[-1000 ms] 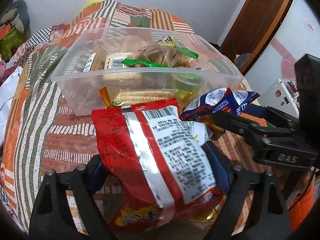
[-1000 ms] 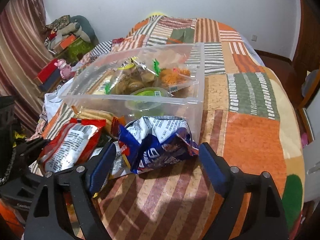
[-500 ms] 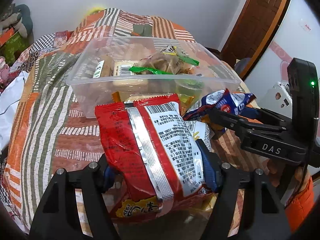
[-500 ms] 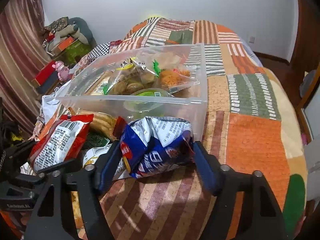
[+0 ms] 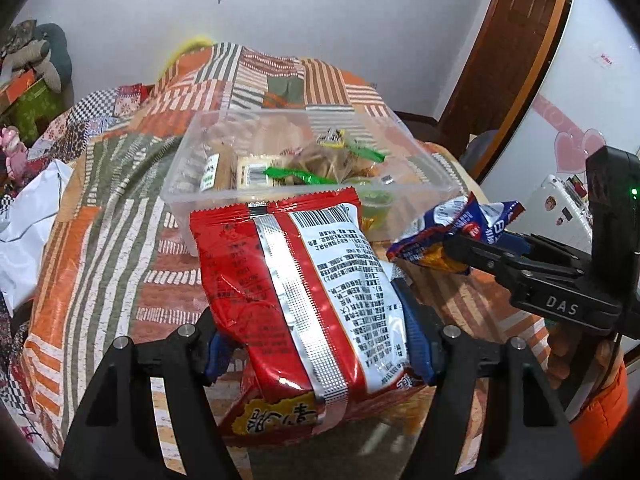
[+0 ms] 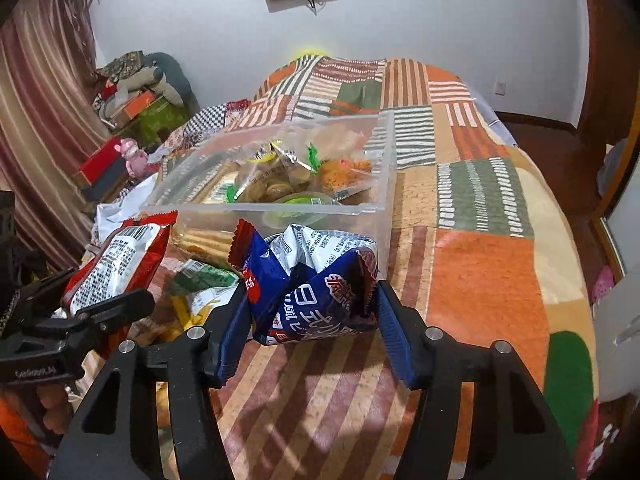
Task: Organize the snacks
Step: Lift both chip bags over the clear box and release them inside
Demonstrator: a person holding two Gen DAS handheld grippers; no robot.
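My left gripper (image 5: 316, 344) is shut on a red snack bag (image 5: 296, 280) with a silver seam and holds it up in front of a clear plastic bin (image 5: 420, 160) with several snacks inside. My right gripper (image 6: 314, 320) is shut on a crumpled blue snack bag (image 6: 316, 280), lifted off the bedspread just before the bin (image 6: 384, 184). The left wrist view shows the right gripper (image 5: 480, 252) with the blue bag (image 5: 452, 228) at right. The right wrist view shows the left gripper (image 6: 108, 304) with the red bag (image 6: 116, 260) at left.
More loose snacks lie below the bin's near wall: a biscuit pack (image 6: 204, 240), a green packet (image 6: 204, 276). The bin stands on a patchwork bedspread (image 6: 480, 272). Boxes and soft toys (image 6: 136, 92) are piled at far left. A wooden door (image 5: 508, 48) is at right.
Both grippers have closed on their bags and lifted them; the red and blue bags now sit higher, near the level of the bin's rim.
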